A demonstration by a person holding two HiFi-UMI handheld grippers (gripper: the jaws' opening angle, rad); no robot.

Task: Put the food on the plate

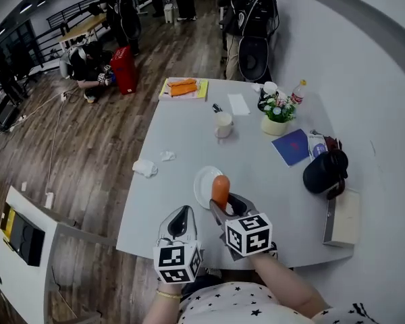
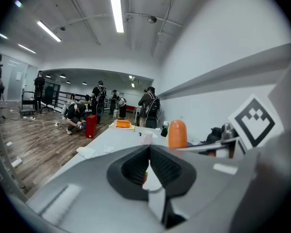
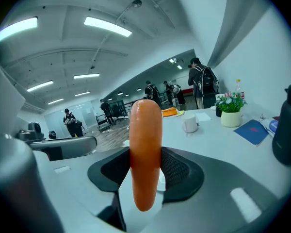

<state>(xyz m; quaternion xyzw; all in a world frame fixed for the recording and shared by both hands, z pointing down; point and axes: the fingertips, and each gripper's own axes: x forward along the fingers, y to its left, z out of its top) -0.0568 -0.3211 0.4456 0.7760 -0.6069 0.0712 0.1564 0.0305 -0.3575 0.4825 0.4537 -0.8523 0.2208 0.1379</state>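
Right tool: pinched orange sausage at mid-length, upright, above the right rim of the white plate near the surface's near edge, seemingly ready to lower.
Left tool: pressed together, empty, idle near-left of the plate.

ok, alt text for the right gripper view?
The right gripper is shut on an orange sausage, held upright in the centre. Behind it on the grey table stand a white mug and a potted plant.
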